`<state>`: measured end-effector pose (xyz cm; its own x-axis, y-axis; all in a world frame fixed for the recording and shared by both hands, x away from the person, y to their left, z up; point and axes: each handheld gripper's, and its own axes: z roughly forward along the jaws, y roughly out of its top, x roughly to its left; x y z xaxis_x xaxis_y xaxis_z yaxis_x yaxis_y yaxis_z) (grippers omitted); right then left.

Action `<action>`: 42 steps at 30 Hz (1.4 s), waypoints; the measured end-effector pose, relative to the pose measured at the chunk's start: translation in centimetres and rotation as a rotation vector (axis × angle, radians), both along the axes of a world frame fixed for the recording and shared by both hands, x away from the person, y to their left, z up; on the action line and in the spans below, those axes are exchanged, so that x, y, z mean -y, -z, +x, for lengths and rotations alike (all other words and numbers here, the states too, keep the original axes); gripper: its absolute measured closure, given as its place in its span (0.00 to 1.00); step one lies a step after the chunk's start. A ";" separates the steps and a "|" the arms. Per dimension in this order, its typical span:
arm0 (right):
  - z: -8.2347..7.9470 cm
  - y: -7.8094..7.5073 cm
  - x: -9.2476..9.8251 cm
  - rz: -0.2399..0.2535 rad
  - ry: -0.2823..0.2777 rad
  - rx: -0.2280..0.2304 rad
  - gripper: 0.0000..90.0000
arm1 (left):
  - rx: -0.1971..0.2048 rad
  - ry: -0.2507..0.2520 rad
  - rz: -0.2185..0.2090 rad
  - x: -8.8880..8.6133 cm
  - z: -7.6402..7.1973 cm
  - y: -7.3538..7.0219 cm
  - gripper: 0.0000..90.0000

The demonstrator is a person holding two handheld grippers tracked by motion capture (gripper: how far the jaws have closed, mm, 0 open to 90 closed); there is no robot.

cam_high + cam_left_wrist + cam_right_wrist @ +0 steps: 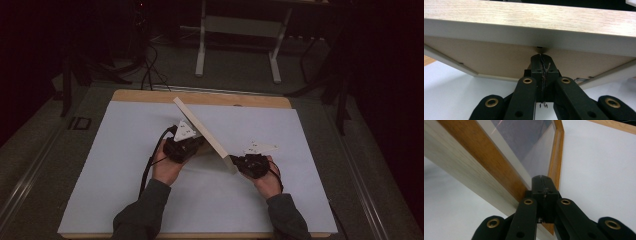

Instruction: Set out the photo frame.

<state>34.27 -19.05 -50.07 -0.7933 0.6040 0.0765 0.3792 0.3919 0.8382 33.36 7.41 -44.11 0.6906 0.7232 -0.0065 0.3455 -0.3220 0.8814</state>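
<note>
A light wooden picture frame [205, 134] stands tilted on its long edge on the white sheet [125, 150]. My left gripper [199, 143] is behind it, shut. In the left gripper view its jaws [541, 56] are pressed together, with the tips up against the brown backing board [499, 57] just under the frame's rail [529, 17]. My right gripper [235, 160] is at the frame's near end, also shut. In the right gripper view its tips [541, 178] rest at the frame's front [486, 157], by the glass [529, 145] near a corner.
The white sheet covers a wooden table [200, 97]; its far edge shows as a bare strip. Beyond the table are a white desk stand [237, 30] and cables on the dark floor [150, 70]. Both sleeves come in from the bottom edge.
</note>
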 end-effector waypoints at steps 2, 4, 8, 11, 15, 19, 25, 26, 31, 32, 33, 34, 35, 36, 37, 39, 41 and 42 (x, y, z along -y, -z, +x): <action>-0.1 0.0 0.0 0.000 -0.003 -0.001 1.00 | 0.000 -0.001 -0.004 0.0 0.1 0.0 1.00; -0.1 -0.1 -0.1 0.000 -0.006 -0.001 1.00 | 0.002 -0.003 -0.002 0.0 0.1 0.0 1.00; -0.3 -0.2 -0.3 -0.004 -0.013 0.003 1.00 | 0.003 -0.004 -0.001 0.0 0.0 0.0 1.00; -0.3 -0.4 -0.3 0.000 -0.017 0.006 1.00 | 0.002 -0.002 -0.003 0.0 -0.1 0.1 1.00; -0.5 -0.6 -0.5 0.002 -0.028 0.011 1.00 | 0.000 -0.003 0.000 0.0 0.0 0.2 1.00; -0.7 -0.8 -0.6 0.001 -0.040 0.015 1.00 | 0.000 -0.005 -0.003 0.0 0.1 0.3 1.00; -0.8 -0.9 -0.9 0.002 -0.050 0.017 1.00 | -0.011 -0.001 -0.008 0.2 0.3 0.5 1.00; -0.9 -0.9 -1.0 0.004 -0.053 0.016 1.00 | -0.012 -0.002 -0.008 0.3 0.3 0.6 1.00; -1.0 -0.9 -1.2 -0.001 -0.063 0.018 1.00 | -0.015 0.001 0.002 0.4 0.4 0.8 1.00; -1.0 -0.9 -1.3 0.002 -0.068 0.019 1.00 | -0.016 0.000 0.005 0.4 0.5 0.9 1.00; -1.1 -0.9 -1.4 0.002 -0.067 0.019 1.00 | -0.018 0.000 0.008 0.4 0.5 0.9 1.00; -1.1 -1.0 -1.4 -0.001 -0.072 0.020 1.00 | -0.018 -0.002 0.007 0.4 0.6 1.0 1.00; -1.2 -1.0 -1.5 0.001 -0.076 0.020 1.00 | -0.019 -0.003 0.012 0.3 0.6 1.0 1.00; -1.2 -1.0 -1.6 -0.001 -0.079 0.022 1.00 | -0.020 -0.005 0.010 0.3 0.7 1.1 1.00; -1.3 -1.0 -1.7 -0.002 -0.082 0.023 1.00 | -0.020 -0.005 0.008 0.2 0.7 1.1 1.00; -1.4 -1.1 -1.9 0.000 -0.088 0.024 1.00 | -0.018 -0.006 0.010 0.1 0.7 1.1 1.00; -1.4 -1.2 -2.0 0.002 -0.096 0.026 1.00 | -0.018 -0.005 0.009 0.0 0.8 1.1 1.00; -1.5 -1.2 -2.1 0.003 -0.097 0.023 1.00 | -0.019 -0.005 0.007 0.0 0.9 1.1 1.00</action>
<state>32.79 -16.93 -48.87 -0.8497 0.5240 0.0591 0.3200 0.4233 0.8476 34.22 7.42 -45.22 0.6869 0.7266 -0.0147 0.3637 -0.3262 0.8725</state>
